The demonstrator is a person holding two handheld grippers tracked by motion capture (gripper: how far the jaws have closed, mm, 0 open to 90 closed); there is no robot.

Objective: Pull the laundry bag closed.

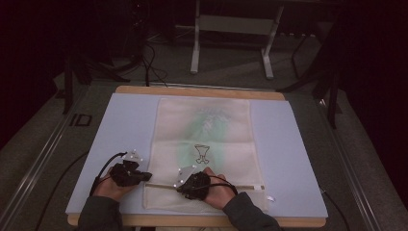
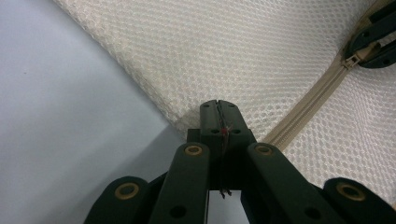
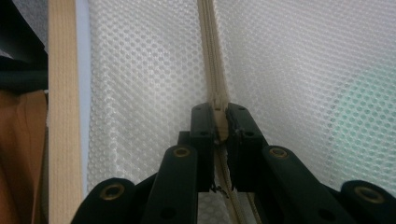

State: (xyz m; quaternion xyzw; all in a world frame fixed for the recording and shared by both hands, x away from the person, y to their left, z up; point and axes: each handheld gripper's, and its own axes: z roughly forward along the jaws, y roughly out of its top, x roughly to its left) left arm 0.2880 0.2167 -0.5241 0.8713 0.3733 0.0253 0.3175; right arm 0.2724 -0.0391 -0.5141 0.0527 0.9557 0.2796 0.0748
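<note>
- one cream mesh zip-up laundry bag [image 1: 204, 130] lies flat on the pale blue mat [image 1: 125, 125], centre of the high view; a green garment with a dark print shows faintly through its mesh.
- left gripper [image 2: 219, 109], jaws pressed together, pinches the bag's edge at lower left.
- right gripper [image 3: 219, 122], lower centre, jaws closed, pinches the beige zipper [image 3: 210, 56] across the bag's lower part.
</note>
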